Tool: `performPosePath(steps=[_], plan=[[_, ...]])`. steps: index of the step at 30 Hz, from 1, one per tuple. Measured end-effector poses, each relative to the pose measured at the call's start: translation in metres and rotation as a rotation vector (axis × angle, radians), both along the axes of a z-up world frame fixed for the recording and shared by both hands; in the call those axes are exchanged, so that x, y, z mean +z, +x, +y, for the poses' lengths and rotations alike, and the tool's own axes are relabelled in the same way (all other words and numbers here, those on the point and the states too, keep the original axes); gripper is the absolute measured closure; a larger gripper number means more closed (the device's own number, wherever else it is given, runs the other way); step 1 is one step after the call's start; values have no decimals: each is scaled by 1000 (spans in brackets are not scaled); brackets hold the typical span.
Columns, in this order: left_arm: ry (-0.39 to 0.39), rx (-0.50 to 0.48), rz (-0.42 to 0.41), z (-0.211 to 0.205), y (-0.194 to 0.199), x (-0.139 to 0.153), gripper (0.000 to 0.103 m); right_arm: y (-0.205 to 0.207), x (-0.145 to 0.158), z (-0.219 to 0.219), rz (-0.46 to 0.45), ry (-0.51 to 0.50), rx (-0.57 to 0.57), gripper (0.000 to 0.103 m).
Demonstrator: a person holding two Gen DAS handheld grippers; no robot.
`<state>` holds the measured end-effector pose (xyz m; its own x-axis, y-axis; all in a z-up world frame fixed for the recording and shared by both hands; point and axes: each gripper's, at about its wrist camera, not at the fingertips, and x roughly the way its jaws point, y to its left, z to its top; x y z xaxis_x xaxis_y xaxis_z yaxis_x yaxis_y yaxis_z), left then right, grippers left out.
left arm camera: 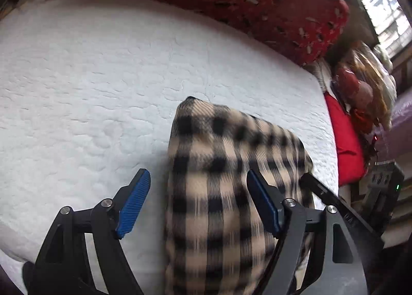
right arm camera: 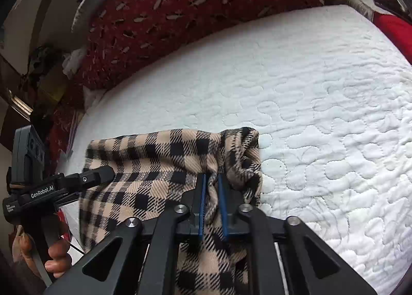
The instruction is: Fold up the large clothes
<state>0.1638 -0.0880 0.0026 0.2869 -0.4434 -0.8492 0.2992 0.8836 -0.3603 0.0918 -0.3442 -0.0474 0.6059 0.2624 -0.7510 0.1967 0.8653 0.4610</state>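
A beige-and-black checked garment [right arm camera: 154, 166] lies bunched on a white quilted mattress [right arm camera: 322, 104], close to the near edge, with a red patterned cushion [right arm camera: 195, 6] banked along the far side.

The right gripper [right arm camera: 212, 204] has its blue pads [right arm camera: 202, 207] drawn close together on a ridge of the checked cloth, which is pinched between them and rucked up just beyond the tips. No earlier view is given to show how it got there.

The left gripper [left arm camera: 198, 204] stands wide apart over the same garment [left arm camera: 231, 179], seen there as a blurred folded heap; its left pad [left arm camera: 134, 204] hangs over bare mattress [left arm camera: 103, 76], its right pad [left arm camera: 262, 204] over the cloth, neither seen pressing on it.

From the right wrist camera, the left gripper's body [right arm camera: 51, 189] enters at the left edge, its black housing lettered "GenRobot.AI" in white; smaller print beneath cannot be read. A person's fingers [right arm camera: 58, 259] curl around its handle below.

Red fabric [left arm camera: 345, 140] and a heap of bags [left arm camera: 360, 89] sit beyond the mattress's right side.
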Motion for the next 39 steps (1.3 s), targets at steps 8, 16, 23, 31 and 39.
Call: performPosePath(steps=[8,16,23,31,39], plan=[[126,-79,19,29,-87,-35,24,-89,36,49,-96,-27,181,57],[226,-113,-132,26,-132,-21,25,-120,27,74,26,-180,163,56],[263,-129,-113,29,-147,-41,24,-146,-17,62,161,-182,104,43],[264,-135,-115,28,-149,-40,24,-152,14,38,59,-118,1,43],[85,-95,-95,45,-106,-12,25,-126,2,-13,76,6,-78,38]])
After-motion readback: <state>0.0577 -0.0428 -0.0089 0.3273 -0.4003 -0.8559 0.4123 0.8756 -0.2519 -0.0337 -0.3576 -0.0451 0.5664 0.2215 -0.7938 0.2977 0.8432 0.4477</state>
